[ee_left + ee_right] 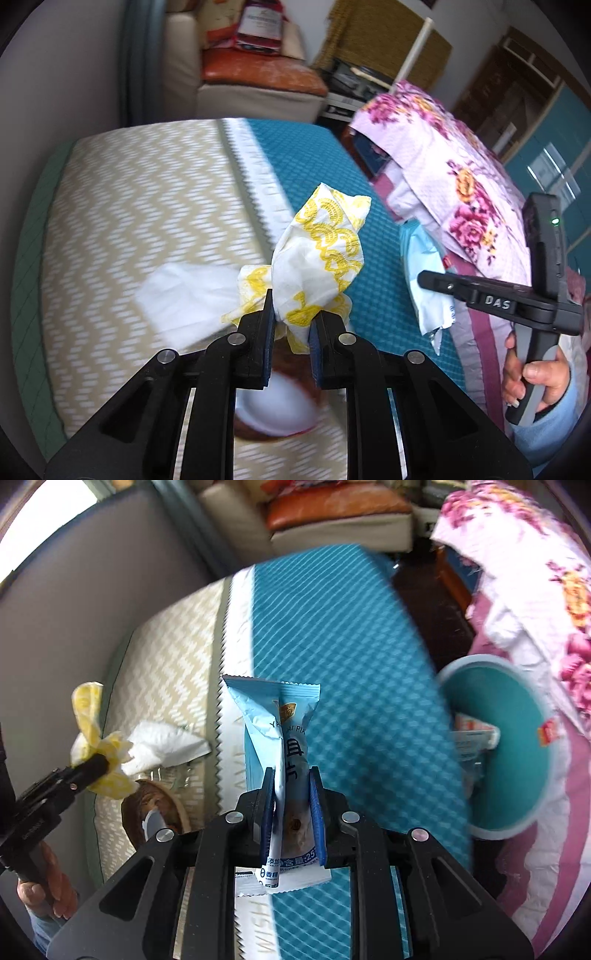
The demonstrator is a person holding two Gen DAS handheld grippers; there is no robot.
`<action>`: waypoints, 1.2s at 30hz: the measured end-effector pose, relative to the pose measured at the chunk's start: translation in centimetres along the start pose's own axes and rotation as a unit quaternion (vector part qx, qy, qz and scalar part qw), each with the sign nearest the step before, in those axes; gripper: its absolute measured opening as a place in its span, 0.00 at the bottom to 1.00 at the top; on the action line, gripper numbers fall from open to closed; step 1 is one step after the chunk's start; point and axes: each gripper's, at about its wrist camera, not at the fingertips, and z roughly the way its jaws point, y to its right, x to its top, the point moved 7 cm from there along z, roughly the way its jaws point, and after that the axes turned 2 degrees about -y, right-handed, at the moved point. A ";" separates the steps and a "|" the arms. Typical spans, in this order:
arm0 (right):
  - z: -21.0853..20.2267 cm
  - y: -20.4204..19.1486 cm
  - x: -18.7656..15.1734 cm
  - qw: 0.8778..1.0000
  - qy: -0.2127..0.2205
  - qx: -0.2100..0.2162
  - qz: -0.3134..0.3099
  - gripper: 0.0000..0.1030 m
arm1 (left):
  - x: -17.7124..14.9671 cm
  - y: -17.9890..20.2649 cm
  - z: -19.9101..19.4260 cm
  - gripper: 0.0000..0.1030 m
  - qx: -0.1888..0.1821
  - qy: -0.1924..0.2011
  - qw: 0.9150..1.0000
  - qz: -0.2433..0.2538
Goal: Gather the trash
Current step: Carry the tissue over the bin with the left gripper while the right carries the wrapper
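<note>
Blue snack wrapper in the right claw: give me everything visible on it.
The snack wrapper is a light-blue, glossy plastic sachet with crimped ends, dark printed characters and a small gold logo. A clear window low down shows something brown inside. It stands roughly upright, pinched near its lower half between the blue pads of the right claw, lifted off the teal bedspread. From the left wrist view it hangs crumpled. Nothing else touches it.

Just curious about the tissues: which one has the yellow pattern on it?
The crumpled napkin pinched in the left gripper; the other tissue, lying on the bed, is plain white.
</note>
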 end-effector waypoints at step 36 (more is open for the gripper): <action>-11.3 22.5 -0.1 0.978 0.125 -0.025 0.167 0.17 | 3.0 24.5 15.0 0.16 -0.032 -0.088 0.983 0.161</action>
